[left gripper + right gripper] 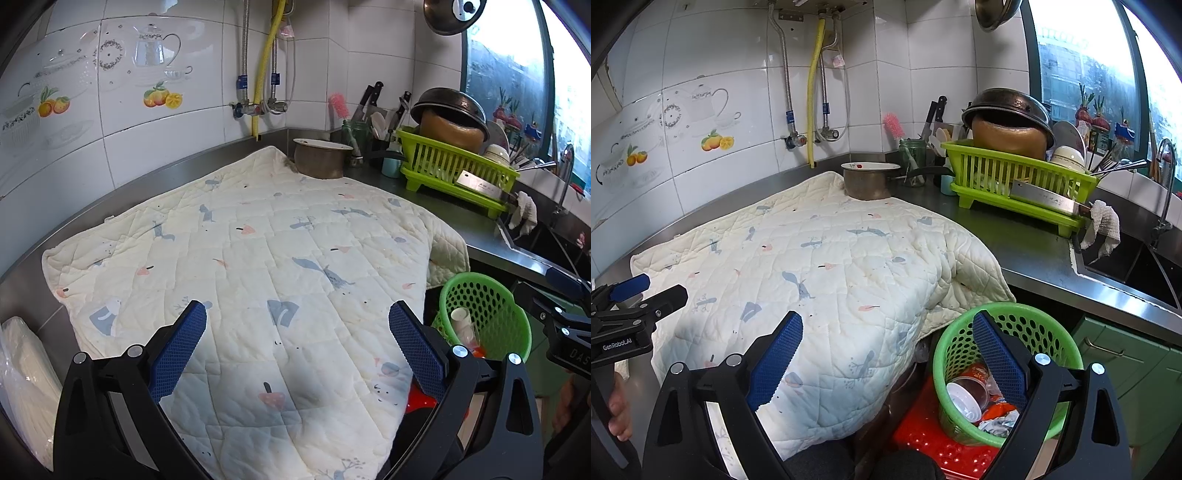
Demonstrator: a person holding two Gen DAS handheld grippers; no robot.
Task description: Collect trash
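Round green perforated plastic basket (1004, 369) stands upright, mouth up, on a red plastic stool (934, 439) below the counter's (1015, 236) near edge. Inside — a clear plastic cup (967, 397) lying on its side, mouth pointing near-left, among crumpled wrappers (997, 415). Left hand-held gripper (297, 347) and right hand-held gripper (886, 354): both spread wide, empty.

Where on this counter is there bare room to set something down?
The quilted cloth lies bare from the small pot to the near edge. Bare steel runs between the cloth and the sink. Crowded: the dish rack corner.
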